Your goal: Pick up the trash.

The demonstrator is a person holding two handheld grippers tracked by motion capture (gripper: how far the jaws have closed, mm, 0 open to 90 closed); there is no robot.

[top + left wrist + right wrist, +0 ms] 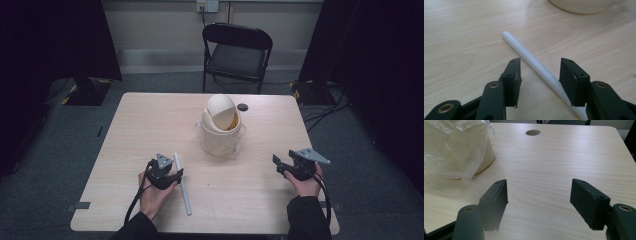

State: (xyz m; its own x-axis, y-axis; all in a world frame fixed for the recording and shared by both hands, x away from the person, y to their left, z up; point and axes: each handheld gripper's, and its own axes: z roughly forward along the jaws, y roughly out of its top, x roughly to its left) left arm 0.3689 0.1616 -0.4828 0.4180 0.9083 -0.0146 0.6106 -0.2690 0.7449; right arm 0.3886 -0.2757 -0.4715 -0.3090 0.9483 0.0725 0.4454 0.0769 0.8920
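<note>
A white tube [183, 186] lies on the wooden table [145, 125], running from near the front edge toward the middle. My left gripper [175, 175] sits low over it, jaws straddling the tube [531, 60]. The tube runs diagonally between the pads and passes close under the right-hand one; a gap shows on the other side, so the pads do not press on it. My right gripper [279, 165] rests at the table's right side, open with bare wood between its jaws [539, 195].
A cream bin [220, 131] with a swing lid and a clear plastic liner stands mid-table, also seen as the bin [456, 152] left of my right jaws. A dark round hole [242, 107] lies behind it. A black chair [237, 50] stands beyond the far edge.
</note>
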